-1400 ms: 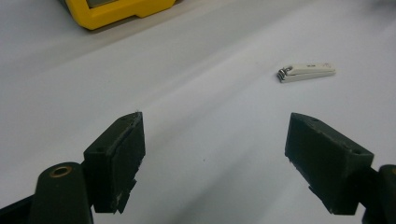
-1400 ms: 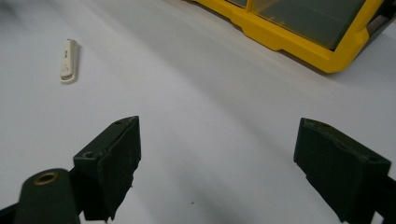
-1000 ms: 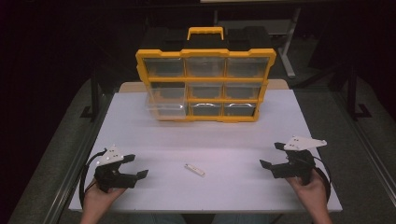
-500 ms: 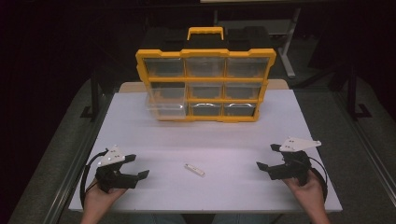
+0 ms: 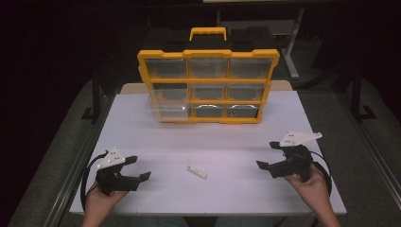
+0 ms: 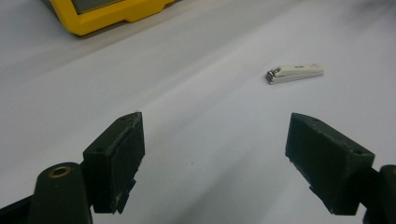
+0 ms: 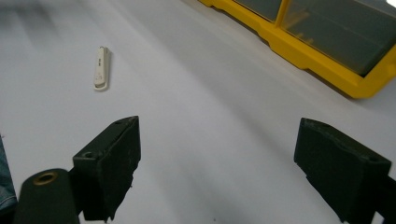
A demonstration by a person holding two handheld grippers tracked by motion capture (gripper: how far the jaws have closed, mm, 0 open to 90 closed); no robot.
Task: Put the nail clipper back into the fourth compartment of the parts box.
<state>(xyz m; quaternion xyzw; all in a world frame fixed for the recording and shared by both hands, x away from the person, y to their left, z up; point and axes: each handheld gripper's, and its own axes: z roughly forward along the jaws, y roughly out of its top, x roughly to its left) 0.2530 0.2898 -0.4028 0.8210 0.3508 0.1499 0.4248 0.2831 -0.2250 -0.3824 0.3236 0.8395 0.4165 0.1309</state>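
A small white nail clipper [image 5: 196, 171] lies on the white table [image 5: 213, 137], between the two grippers near the front. It appears ahead and to the right in the left gripper view [image 6: 294, 73] and far left in the right gripper view [image 7: 101, 67]. My left gripper [image 5: 137, 168] is held at the front left, open and holding nothing [image 6: 215, 156]. At the front right my right gripper [image 5: 268, 155] is open too, with nothing between its jaws [image 7: 217, 170]. A yellow organizer case [image 5: 208, 85] with clear drawers stands upright at the back of the table.
The organizer's lower left clear drawer [image 5: 168, 108] sticks out a little toward me. Its yellow base shows in the left gripper view [image 6: 116, 14] and the right gripper view [image 7: 322, 46]. Dark floor and table legs surround the table. Bare table lies between the case and the grippers.
My right gripper has shifted slightly left and toward me. The left gripper has barely moved. The nail clipper lies where it was.
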